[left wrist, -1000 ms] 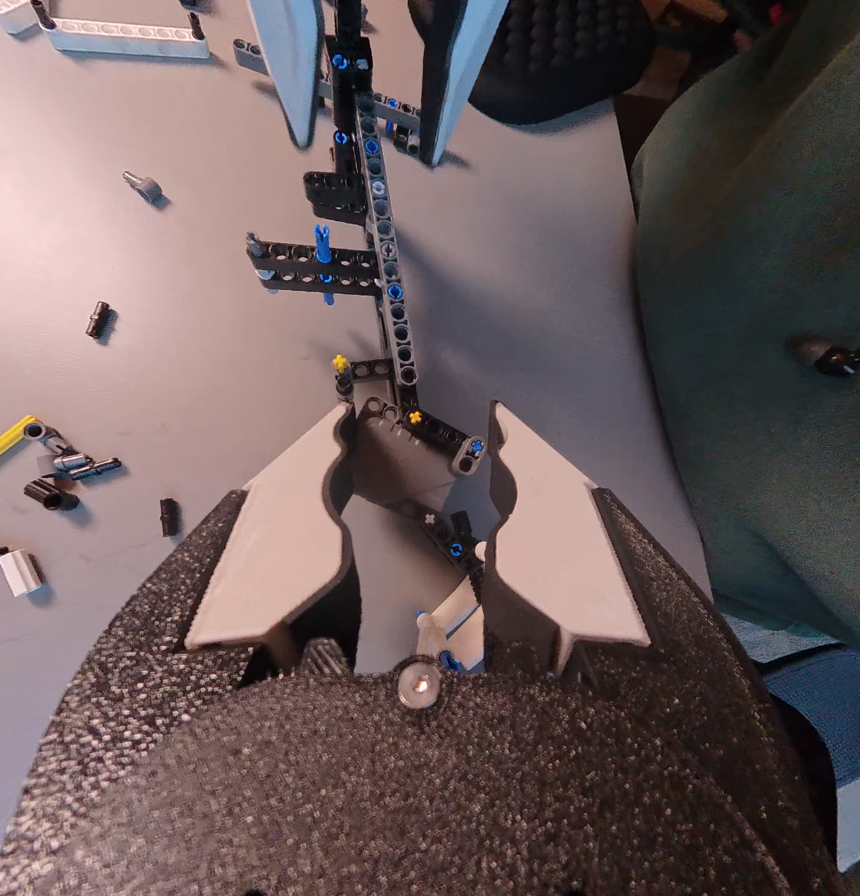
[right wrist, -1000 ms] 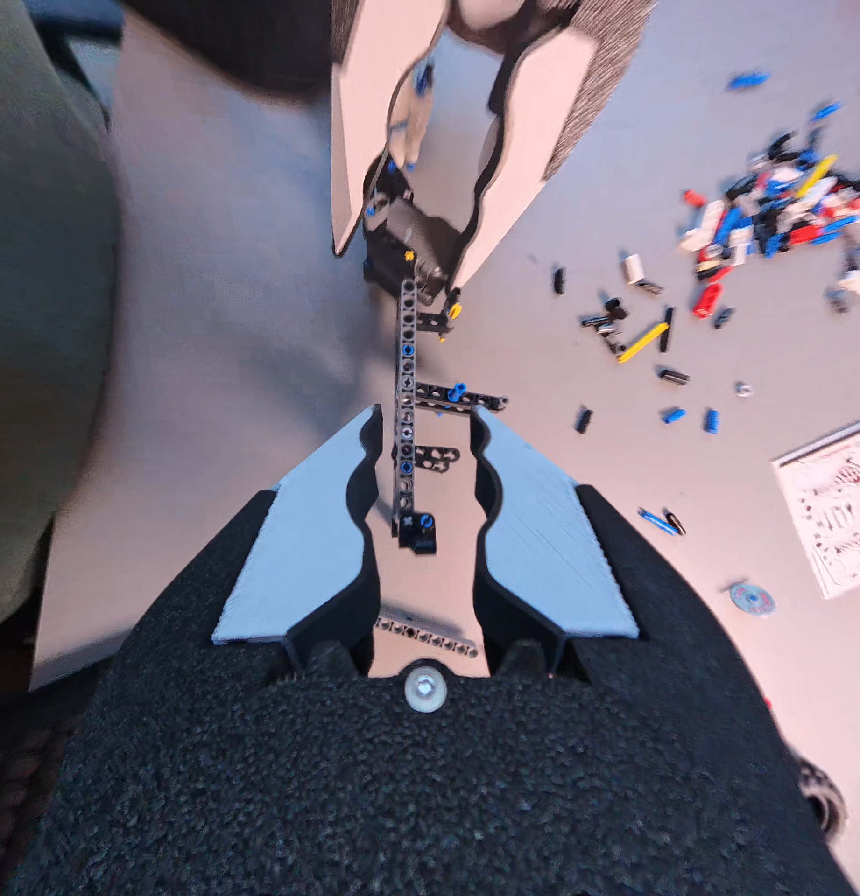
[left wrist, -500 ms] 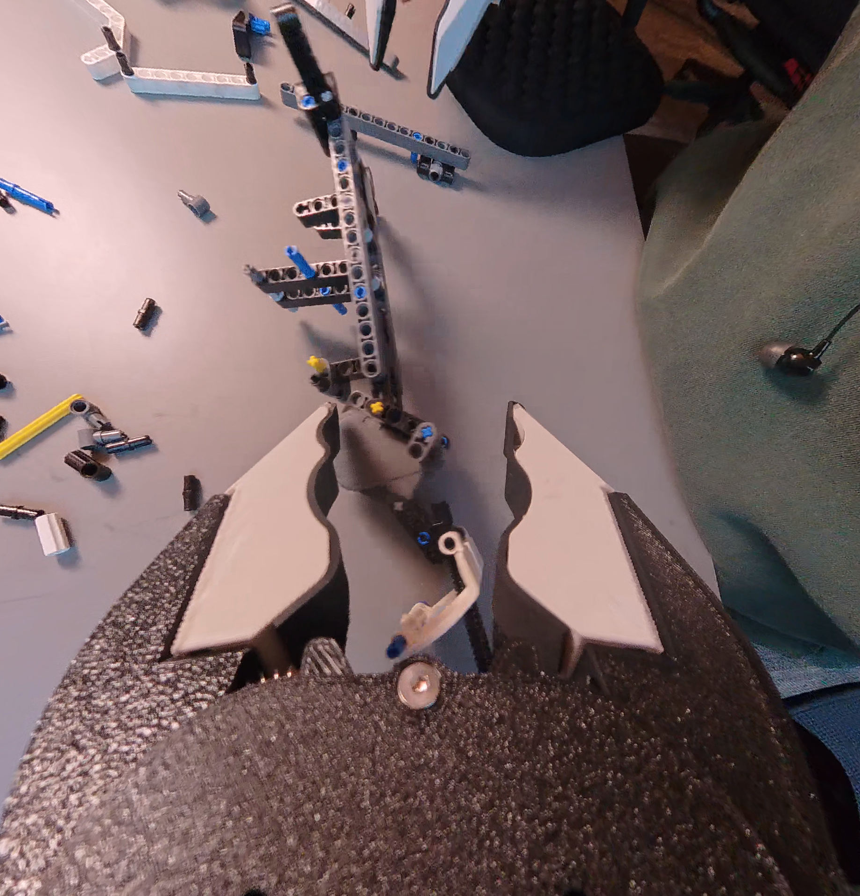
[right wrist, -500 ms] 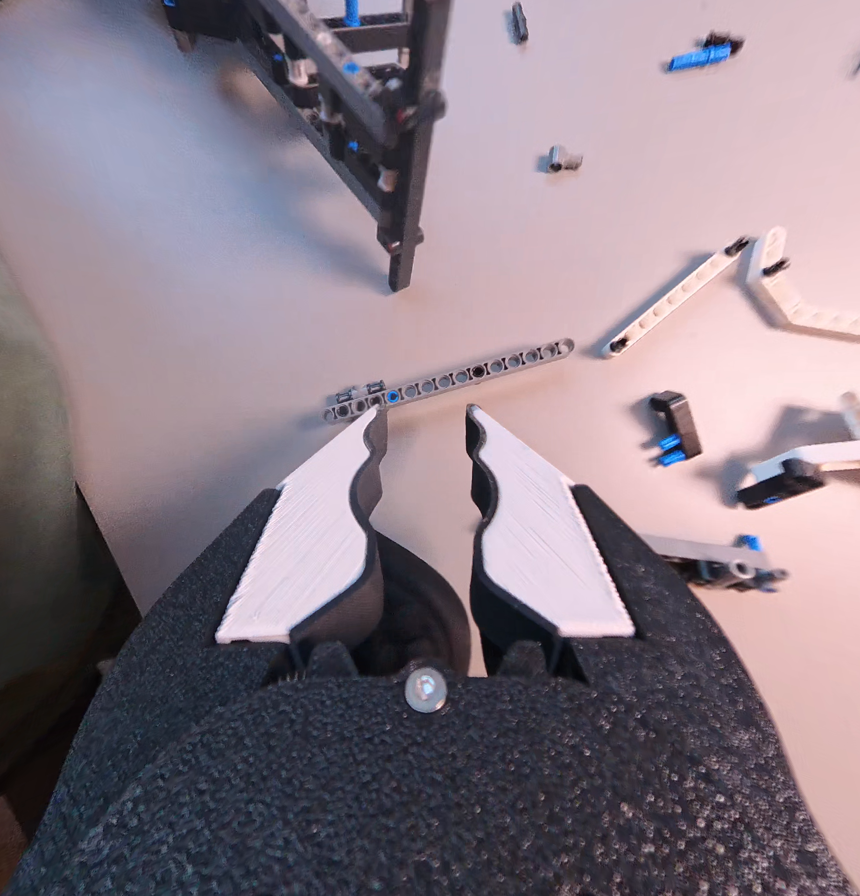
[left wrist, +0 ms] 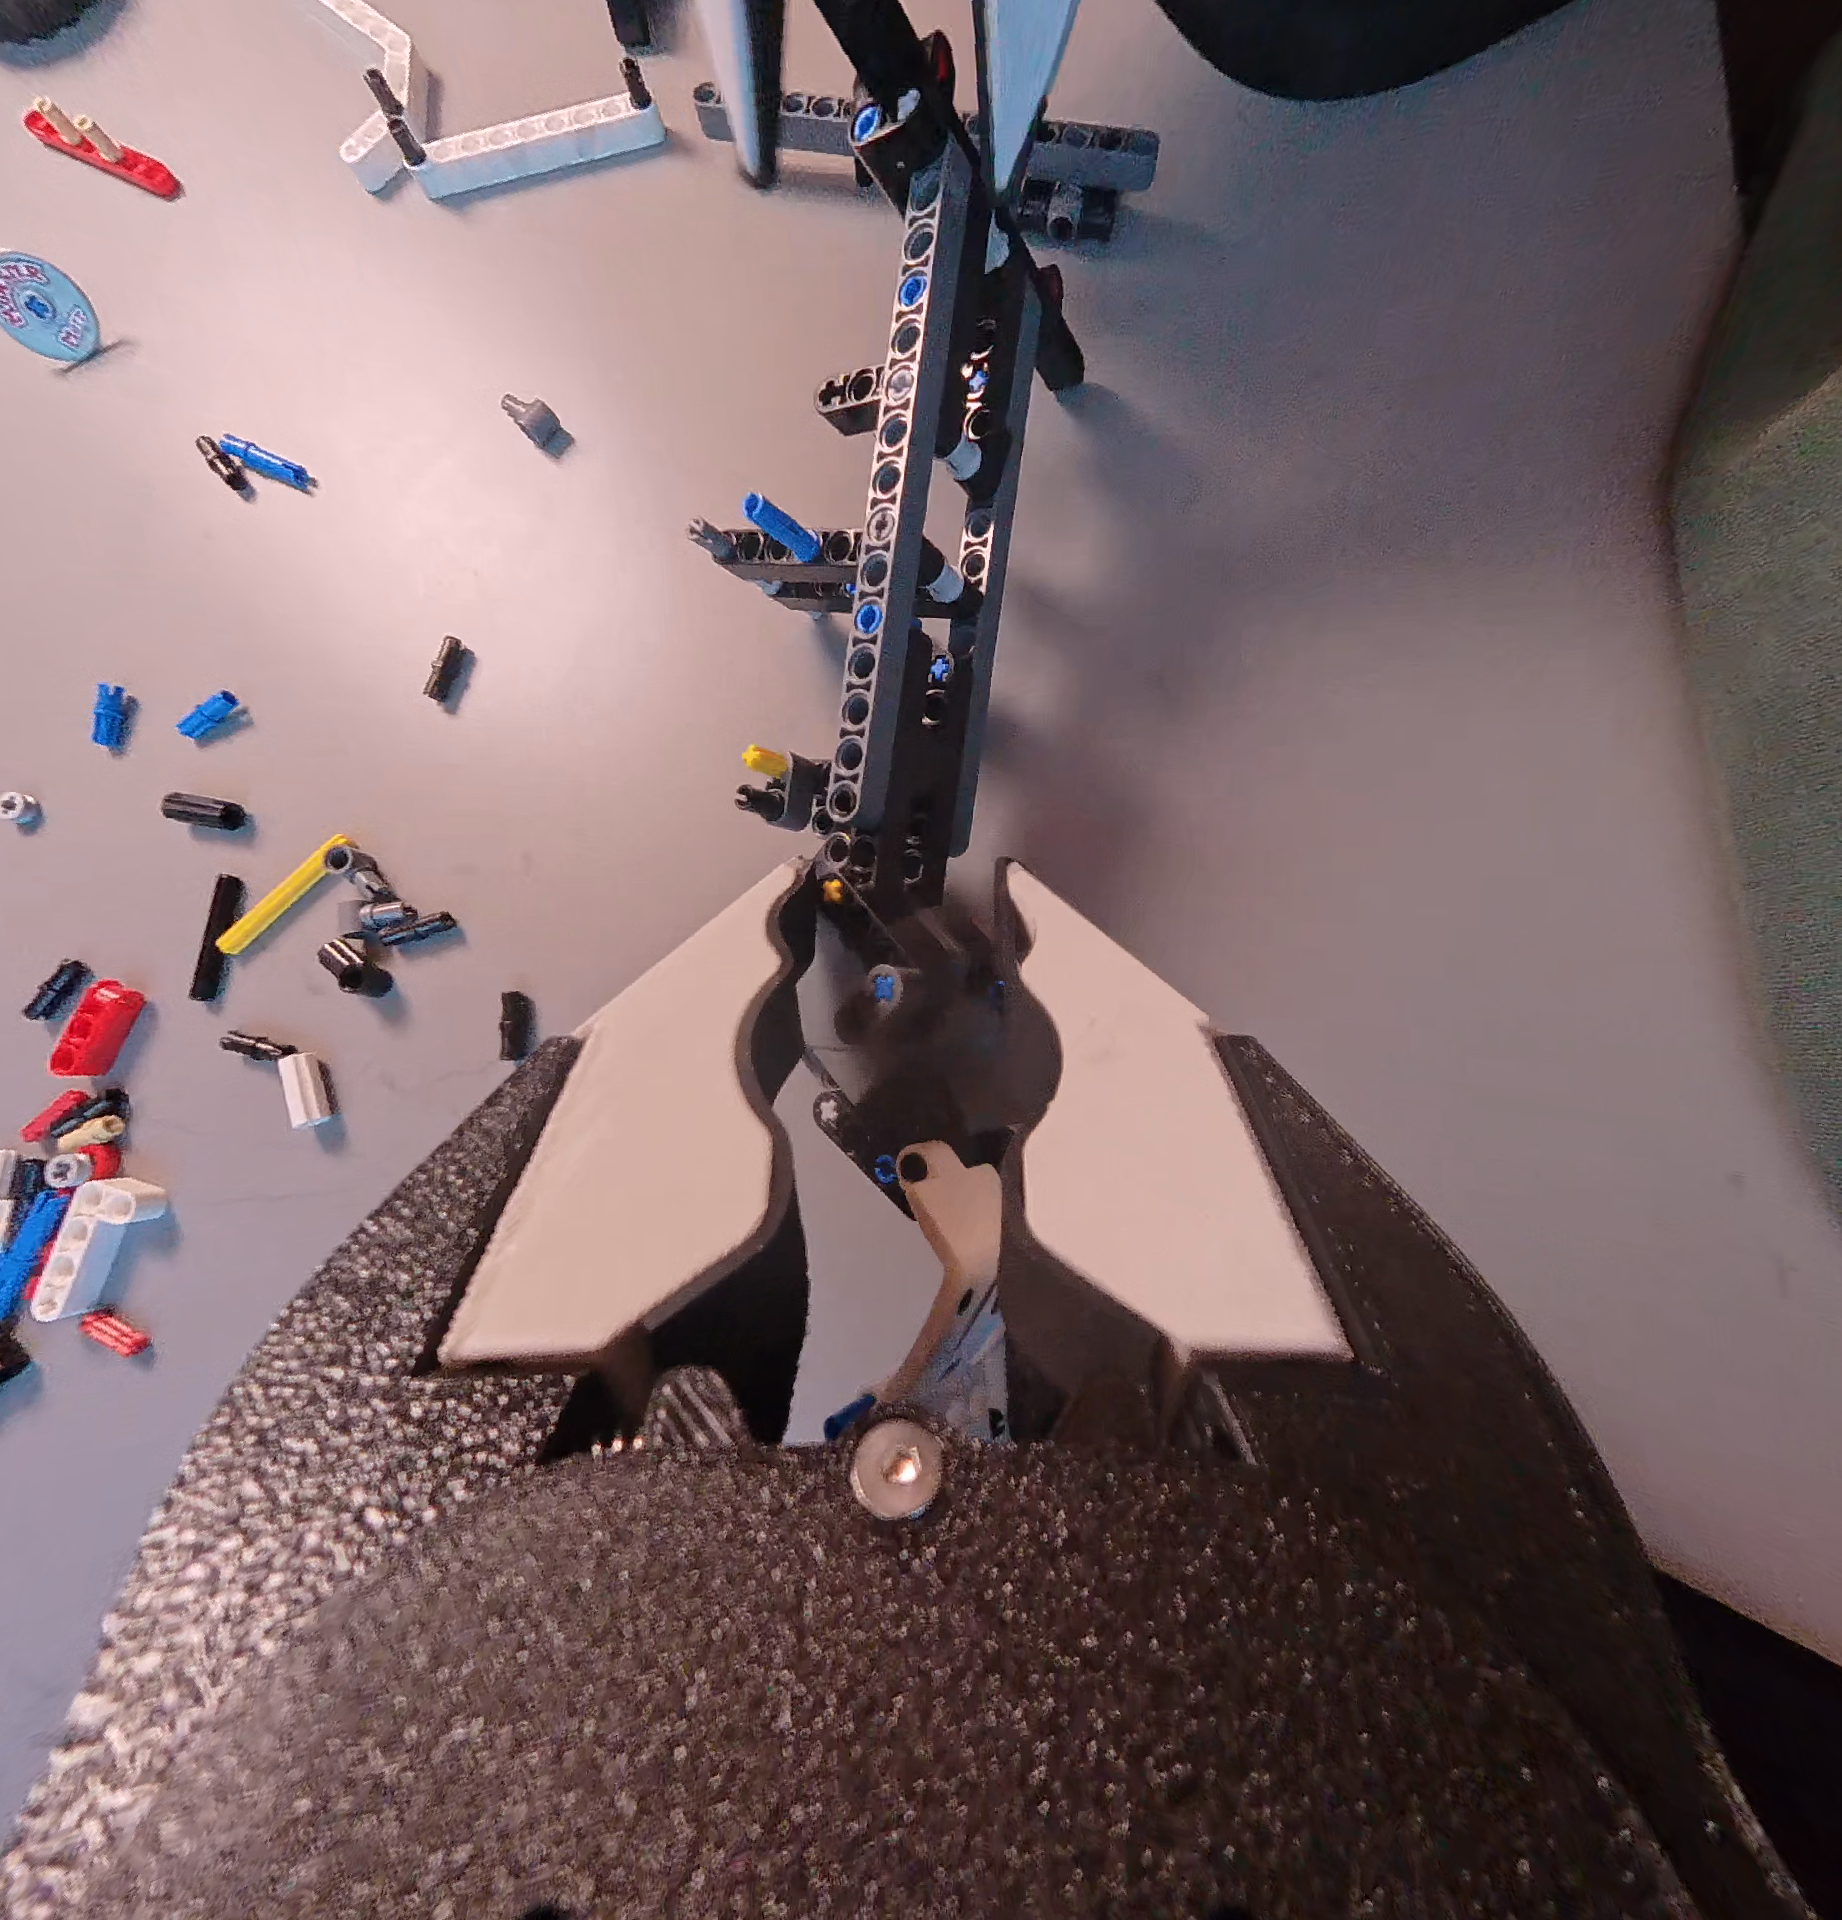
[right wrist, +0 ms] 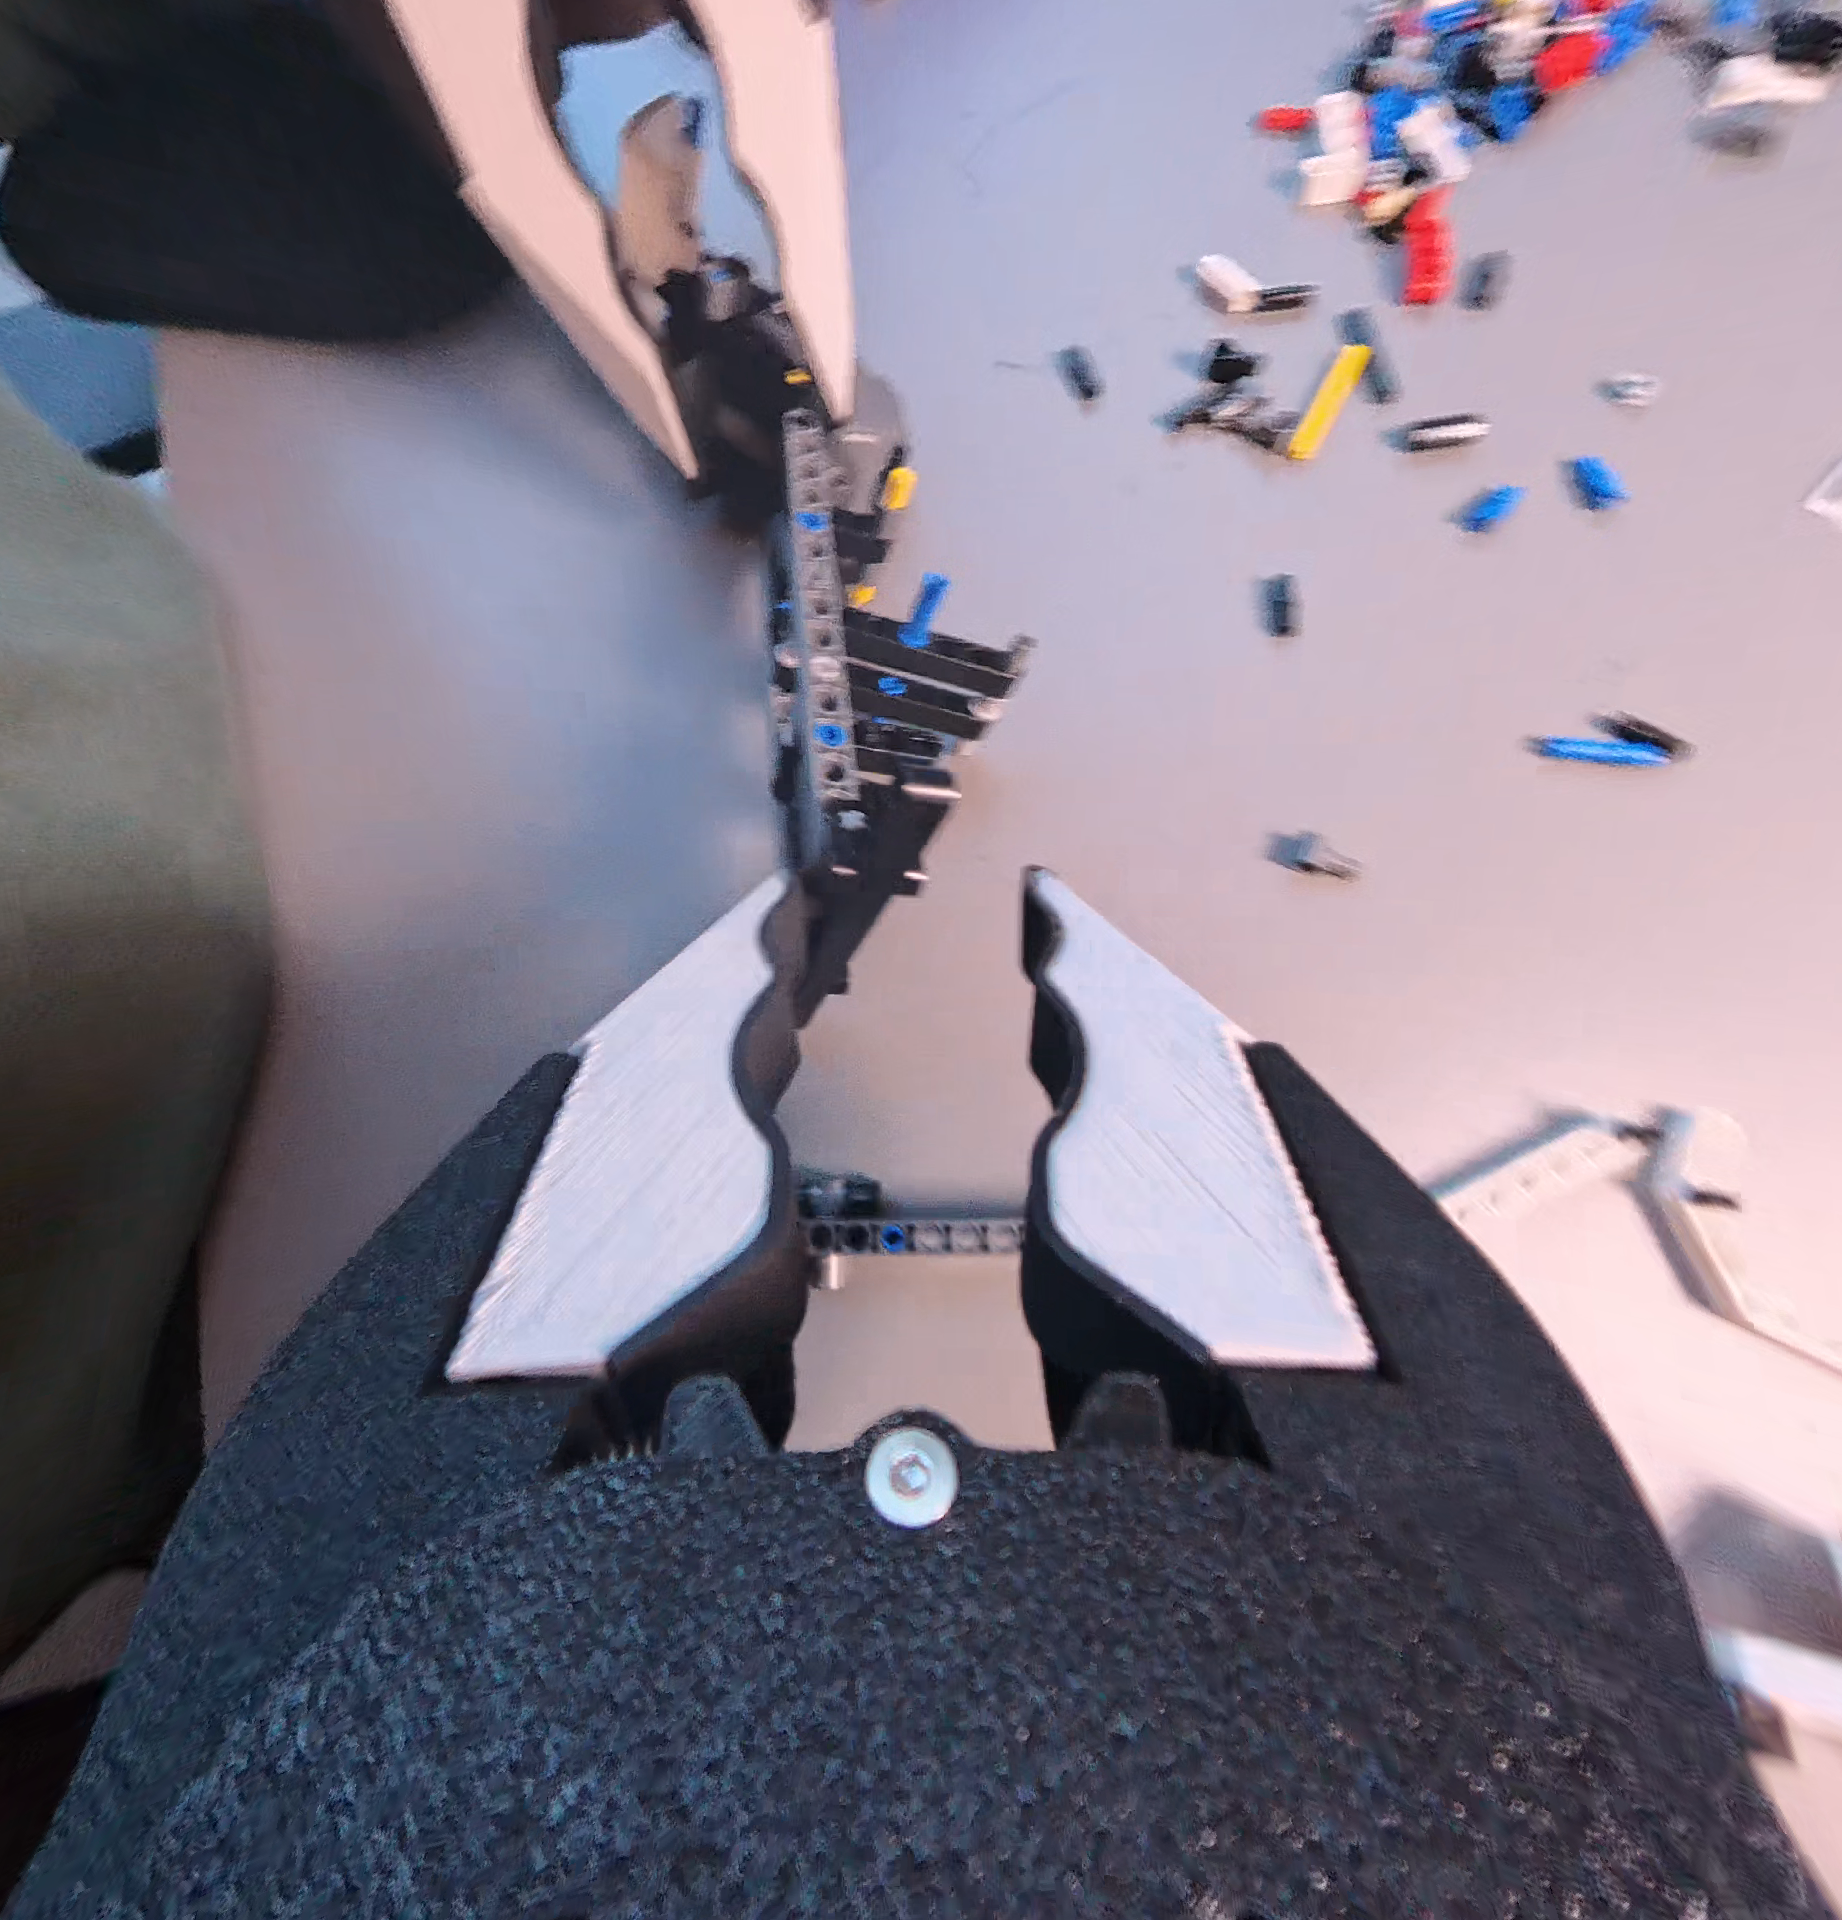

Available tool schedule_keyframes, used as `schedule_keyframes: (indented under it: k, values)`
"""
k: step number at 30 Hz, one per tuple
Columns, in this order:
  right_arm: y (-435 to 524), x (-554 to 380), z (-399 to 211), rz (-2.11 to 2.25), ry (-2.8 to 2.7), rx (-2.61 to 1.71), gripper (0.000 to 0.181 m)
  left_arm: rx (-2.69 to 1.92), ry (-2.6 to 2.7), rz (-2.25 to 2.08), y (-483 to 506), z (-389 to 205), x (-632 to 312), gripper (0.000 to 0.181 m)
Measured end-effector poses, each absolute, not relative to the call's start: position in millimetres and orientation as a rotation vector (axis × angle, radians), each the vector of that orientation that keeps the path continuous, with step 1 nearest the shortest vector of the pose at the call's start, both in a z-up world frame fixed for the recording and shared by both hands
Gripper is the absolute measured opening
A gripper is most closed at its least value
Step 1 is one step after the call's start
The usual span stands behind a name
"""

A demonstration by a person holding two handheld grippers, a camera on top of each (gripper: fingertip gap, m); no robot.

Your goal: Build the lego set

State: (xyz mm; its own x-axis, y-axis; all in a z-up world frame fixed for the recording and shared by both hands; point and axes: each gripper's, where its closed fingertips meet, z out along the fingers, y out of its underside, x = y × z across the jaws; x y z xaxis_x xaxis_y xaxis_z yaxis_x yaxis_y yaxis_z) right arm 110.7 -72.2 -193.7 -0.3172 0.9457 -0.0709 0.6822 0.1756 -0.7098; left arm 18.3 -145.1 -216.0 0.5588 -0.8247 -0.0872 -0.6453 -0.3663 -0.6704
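Soft, even indoor light is falling on the matte grey tabletop [left wrist: 1312, 623], giving it a faint pinkish sheen and no hard glare. The long dark-grey perforated lego beam assembly [left wrist: 901, 499] is casting a blurred shadow to its right. Both wide-angle views are bowing at the edges. The left wrist view is staying fairly sharp; the right wrist view is smearing the scattered multicoloured loose lego pieces [right wrist: 1416, 343] with motion blur.

Grey table [left wrist: 1312, 623], plain. Dark grey and black beam assembly [left wrist: 896, 499] with blue pins and one yellow pin [left wrist: 763, 758]. Pale grey fingers [left wrist: 636, 1143] edged black on speckled black gripper body [left wrist: 896, 1662]. Loose yellow beam [left wrist: 278, 896], red brick [left wrist: 96, 1027], white angled beams [left wrist: 522, 135], light blue disc [left wrist: 39, 307].
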Motion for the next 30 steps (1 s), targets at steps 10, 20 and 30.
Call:
schedule_keyframes:
  k: [10,20,30]
  values:
    - [-104,95,-198,0.961,-2.201,-1.248,0.018,-2.104,0.997,-0.432,-166,-208,6,0.046]
    - [-113,122,-207,0.507,-2.269,-0.522,0.016,-2.227,1.126,-0.511,-227,-209,-1,0.050]
    - [-112,120,-202,0.757,-2.379,-0.713,0.016,-2.155,0.826,-0.310,-199,-151,-49,0.050]
